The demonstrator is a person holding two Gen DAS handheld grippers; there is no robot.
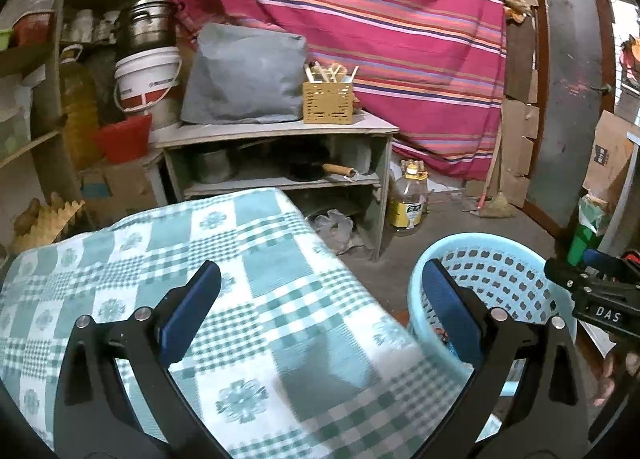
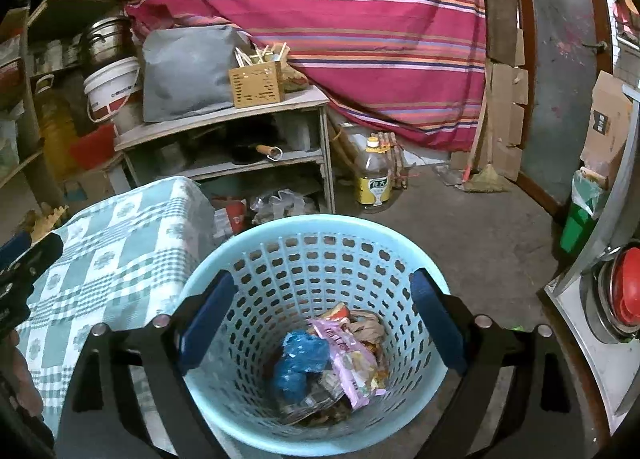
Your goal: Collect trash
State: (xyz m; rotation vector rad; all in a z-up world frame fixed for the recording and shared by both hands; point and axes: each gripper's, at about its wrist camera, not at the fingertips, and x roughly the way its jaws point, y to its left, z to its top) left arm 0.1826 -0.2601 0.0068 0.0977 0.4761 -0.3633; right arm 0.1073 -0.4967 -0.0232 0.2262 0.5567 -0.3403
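Right hand-held gripper [image 2: 320, 319] hovering wide apart and empty straight above the blue basket [image 2: 240, 259], wrappers [image 2: 352, 359] already dropped inside, left hand-held gripper [image 1: 320, 311] likewise spread, over the checked tabletop [image 1: 140, 259] beside it.

The right gripper [image 1: 592, 291] body reads "DAS"; the oil bottle [image 1: 408, 199] label is illegible.

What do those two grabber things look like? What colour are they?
Both look alike. The left gripper and the right gripper have black, curved arms with round silver bolts and flat blue pads on their fingers. One black body shows white letters, "DAS".
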